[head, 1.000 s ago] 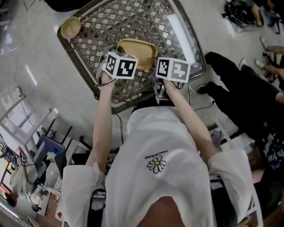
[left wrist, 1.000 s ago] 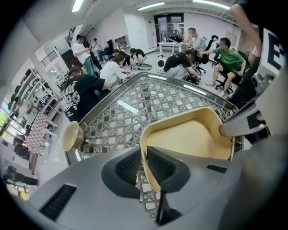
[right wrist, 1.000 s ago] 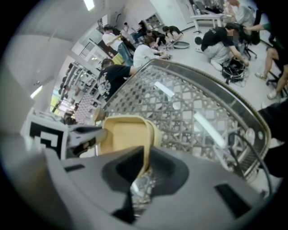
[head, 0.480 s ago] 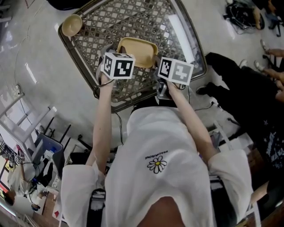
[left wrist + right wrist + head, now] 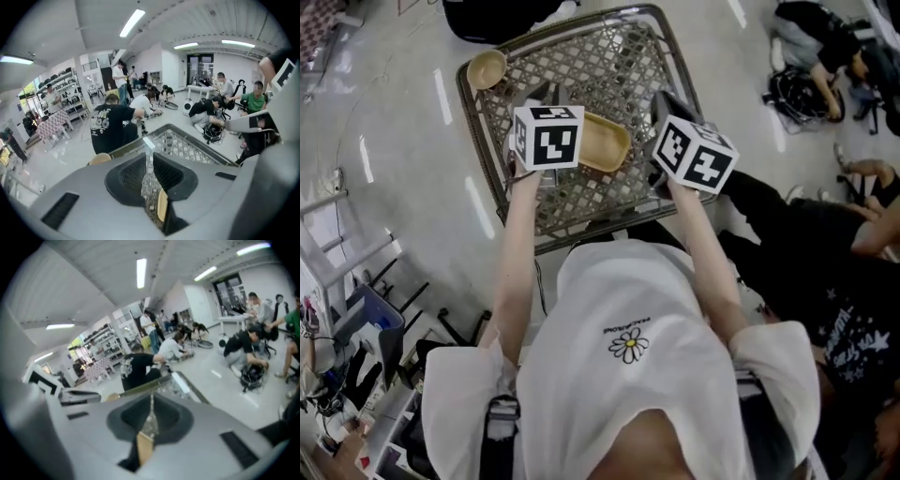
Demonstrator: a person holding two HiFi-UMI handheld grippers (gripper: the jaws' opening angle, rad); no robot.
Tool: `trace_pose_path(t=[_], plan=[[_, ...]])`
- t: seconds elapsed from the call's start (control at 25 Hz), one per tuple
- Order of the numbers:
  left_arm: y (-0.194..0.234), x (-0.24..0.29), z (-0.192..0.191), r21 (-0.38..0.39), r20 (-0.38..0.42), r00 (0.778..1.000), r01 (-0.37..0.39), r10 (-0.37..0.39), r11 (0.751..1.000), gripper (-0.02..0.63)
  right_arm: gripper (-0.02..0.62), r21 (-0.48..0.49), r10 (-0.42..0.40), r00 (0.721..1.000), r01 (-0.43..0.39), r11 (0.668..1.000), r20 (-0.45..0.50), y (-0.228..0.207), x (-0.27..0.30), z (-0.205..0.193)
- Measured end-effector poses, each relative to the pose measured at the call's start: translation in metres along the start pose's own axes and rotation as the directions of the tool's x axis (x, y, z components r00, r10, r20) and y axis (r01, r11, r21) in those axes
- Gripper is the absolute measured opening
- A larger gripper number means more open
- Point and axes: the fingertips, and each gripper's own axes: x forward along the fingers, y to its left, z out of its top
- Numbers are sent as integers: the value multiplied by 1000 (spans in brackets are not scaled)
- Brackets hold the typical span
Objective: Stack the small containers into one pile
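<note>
One shallow tan rectangular tray [image 5: 605, 142] lies mid-table on the lattice-topped table [image 5: 623, 56], and one small round tan bowl [image 5: 487, 67] sits well apart at its 10 o'clock corner. The left gripper [image 5: 149, 173], just narrowed to a slim gap, and the right gripper [image 5: 151, 420], just closed, hold nothing. The glossy pale floor [image 5: 403, 122] seats several people [image 5: 112, 124].

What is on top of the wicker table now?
A tan rectangular tray near the middle and a small round bowl at the far left corner. The left gripper and right gripper, jaws just closed further, empty, hide the table beneath them.
</note>
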Motion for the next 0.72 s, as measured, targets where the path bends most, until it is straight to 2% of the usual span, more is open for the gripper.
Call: trace_pose_path(t=[0.08,0.16,0.24,0.36,0.44,0.56,0.6,0.72], plan=[[0,-28,39,-37,136,991,-17,22,999,47,40,-82,52,993,-43,996,106,13,-16,40],[-1,-64,74,-74,275,961,-22,42,997,35,38,-169,107,972,-72,983,211,28,-38,75],[0,-106,103,-98,399,914,-35,71,995,31,37,-266,160,935,-74,961,316,47,-65,105],[9,-163,135,-136,540,828,-89,149,987,26,37,-394,238,846,-36,918,477,78,-104,144],[14,-195,143,-174,601,771,-129,209,976,26,37,-451,291,787,-18,892,544,95,-128,157],[16,-236,144,-223,669,684,-189,291,956,26,37,-524,377,720,-21,851,583,118,-159,161],[15,-247,143,-232,685,661,-202,307,951,26,37,-542,399,699,-20,840,593,123,-168,161],[5,-269,138,-250,715,623,-194,316,949,26,37,-563,439,640,-12,826,631,133,-191,159]])
